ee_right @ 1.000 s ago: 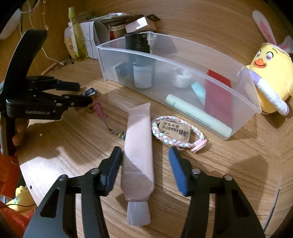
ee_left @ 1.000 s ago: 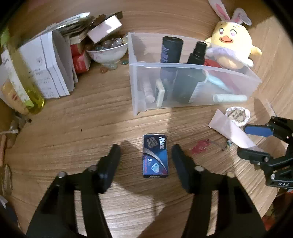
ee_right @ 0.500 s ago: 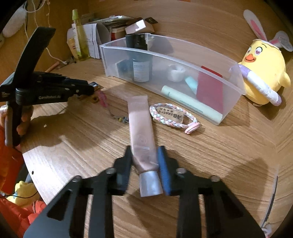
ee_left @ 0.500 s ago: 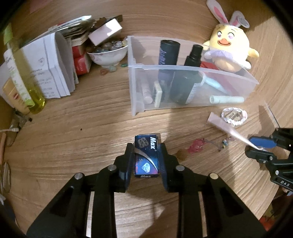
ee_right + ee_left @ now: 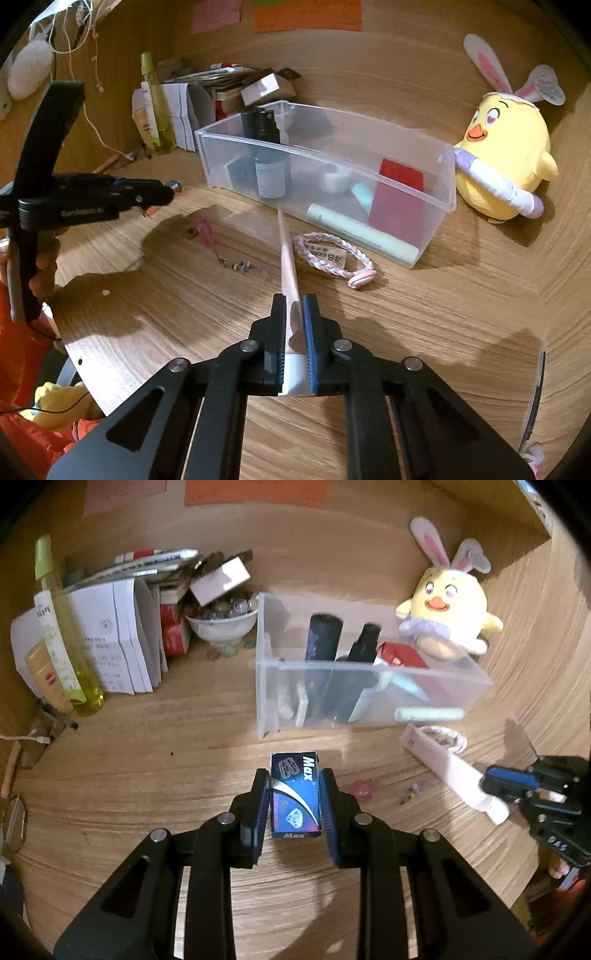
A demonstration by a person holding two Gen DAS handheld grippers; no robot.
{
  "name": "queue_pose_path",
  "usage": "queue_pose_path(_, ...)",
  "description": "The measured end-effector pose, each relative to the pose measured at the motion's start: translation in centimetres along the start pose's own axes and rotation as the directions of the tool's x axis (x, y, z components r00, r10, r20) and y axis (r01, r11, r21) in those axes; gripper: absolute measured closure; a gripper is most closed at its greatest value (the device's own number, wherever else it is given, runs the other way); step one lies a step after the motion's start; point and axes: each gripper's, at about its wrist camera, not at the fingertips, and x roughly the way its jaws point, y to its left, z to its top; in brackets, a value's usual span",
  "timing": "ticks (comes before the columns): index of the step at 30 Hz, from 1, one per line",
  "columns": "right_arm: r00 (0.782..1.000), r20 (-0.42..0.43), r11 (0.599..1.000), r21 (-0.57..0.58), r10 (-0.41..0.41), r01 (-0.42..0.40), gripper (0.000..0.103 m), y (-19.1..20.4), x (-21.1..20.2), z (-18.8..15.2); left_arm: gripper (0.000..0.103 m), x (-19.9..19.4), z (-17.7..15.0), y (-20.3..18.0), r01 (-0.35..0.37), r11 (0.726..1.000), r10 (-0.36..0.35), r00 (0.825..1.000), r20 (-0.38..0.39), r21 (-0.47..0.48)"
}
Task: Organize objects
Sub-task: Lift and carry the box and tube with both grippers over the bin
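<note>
L gripper (image 5: pixel 293 801) clamps blue box (image 5: pixel 294 794); R gripper (image 5: pixel 294 328) clamps pink tube (image 5: pixel 288 258) near cap, long axis pointing at clear bin (image 5: pixel 436 199). Bin lies ahead, toward desk's back edge; L nearer its left end.

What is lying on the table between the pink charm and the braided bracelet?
In the right wrist view, a short string of small beads lies between the pink charm and the braided bracelet; the pink tube, held by the right tongs, also crosses there.
</note>
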Motion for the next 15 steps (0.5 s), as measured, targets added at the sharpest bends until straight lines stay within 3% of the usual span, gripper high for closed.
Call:
queue_pose_path(4,0.999,-0.035,0.999,0.010,0.034,-0.034,0.094,-0.2,0.4,-0.3,0.076,-0.9,0.3,-0.4,0.008,1.000,-0.008,1.000,0.027,0.003)
queue_pose_path(8,0.999,-0.048,1.000,-0.008,0.008,-0.009,0.091,0.2,0.4,-0.8,0.076,-1.4,0.5,-0.6,0.013,1.000,-0.013,0.999,0.038,0.003)
queue_pose_path(15,0.995,-0.092,0.999,0.000,0.036,-0.036,0.082,0.4,1.2,-1.5,0.076,-2.4,1.6,-1.0,0.033,0.999,-0.032,0.996,0.082,-0.010)
